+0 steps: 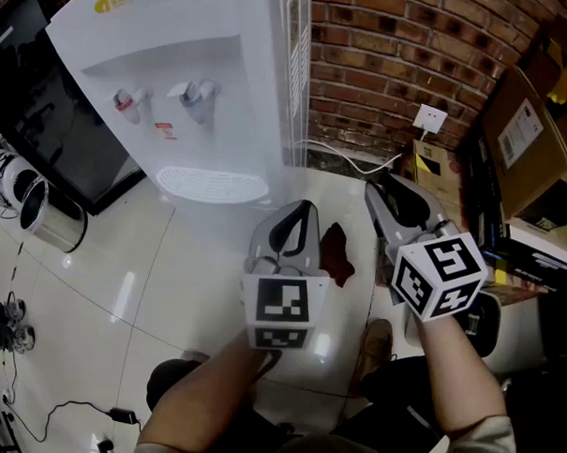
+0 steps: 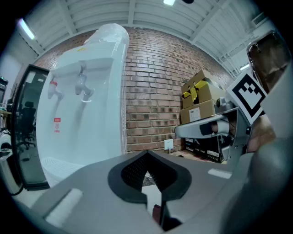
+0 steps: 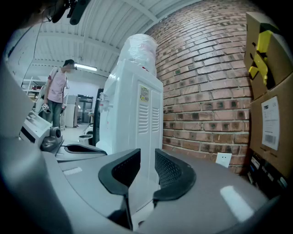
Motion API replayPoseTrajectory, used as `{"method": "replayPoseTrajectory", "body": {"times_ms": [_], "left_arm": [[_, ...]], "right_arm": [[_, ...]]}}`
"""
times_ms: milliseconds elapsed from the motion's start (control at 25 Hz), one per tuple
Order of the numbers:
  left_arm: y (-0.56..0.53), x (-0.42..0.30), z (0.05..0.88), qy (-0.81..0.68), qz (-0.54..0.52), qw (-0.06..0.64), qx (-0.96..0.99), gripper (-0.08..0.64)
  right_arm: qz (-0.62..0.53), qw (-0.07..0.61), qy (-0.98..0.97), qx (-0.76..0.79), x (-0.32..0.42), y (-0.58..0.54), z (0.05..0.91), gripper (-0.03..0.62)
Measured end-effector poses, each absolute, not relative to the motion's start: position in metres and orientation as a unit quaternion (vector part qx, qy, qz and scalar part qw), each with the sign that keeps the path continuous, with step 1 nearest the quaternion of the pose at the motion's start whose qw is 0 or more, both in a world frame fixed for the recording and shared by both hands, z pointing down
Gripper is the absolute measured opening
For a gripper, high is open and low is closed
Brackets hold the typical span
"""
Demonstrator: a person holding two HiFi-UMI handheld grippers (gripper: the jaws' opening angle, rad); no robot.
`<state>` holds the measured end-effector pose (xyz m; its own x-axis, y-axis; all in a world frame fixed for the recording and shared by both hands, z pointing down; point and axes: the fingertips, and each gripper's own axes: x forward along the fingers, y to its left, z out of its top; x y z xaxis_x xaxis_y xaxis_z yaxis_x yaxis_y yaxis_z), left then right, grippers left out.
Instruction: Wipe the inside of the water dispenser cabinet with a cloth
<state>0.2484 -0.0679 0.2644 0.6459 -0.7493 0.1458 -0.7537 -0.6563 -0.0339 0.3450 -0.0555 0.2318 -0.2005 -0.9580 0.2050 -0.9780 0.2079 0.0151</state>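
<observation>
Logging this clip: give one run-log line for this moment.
left gripper shut, empty | right gripper open, empty | cloth on floor | water dispenser untouched

Dispenser and cloth
The white dispenser (image 1: 210, 86) stands upright against a brick wall (image 1: 385, 56), with two taps (image 1: 197, 97) above a drip grille (image 1: 210, 184) and a vented side. The dark red cloth (image 1: 337, 254) lies crumpled on the floor (image 1: 169, 263) near its base.

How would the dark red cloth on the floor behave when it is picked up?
The cloth lies in an uneven heap, so it is probably floppy and light. On the glossy floor tiles it may slide when pushed.
</observation>
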Motion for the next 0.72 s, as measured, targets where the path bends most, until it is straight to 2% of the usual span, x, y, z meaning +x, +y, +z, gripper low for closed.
{"method": "replayPoseTrajectory", "body": {"times_ms": [720], "left_arm": [[-0.094, 0.282, 0.296, -0.412, 0.081, 0.041, 0.907, 0.0]], "right_arm": [[0.046, 0.129, -0.803, 0.58, 0.367, -0.105, 0.267, 0.19]]}}
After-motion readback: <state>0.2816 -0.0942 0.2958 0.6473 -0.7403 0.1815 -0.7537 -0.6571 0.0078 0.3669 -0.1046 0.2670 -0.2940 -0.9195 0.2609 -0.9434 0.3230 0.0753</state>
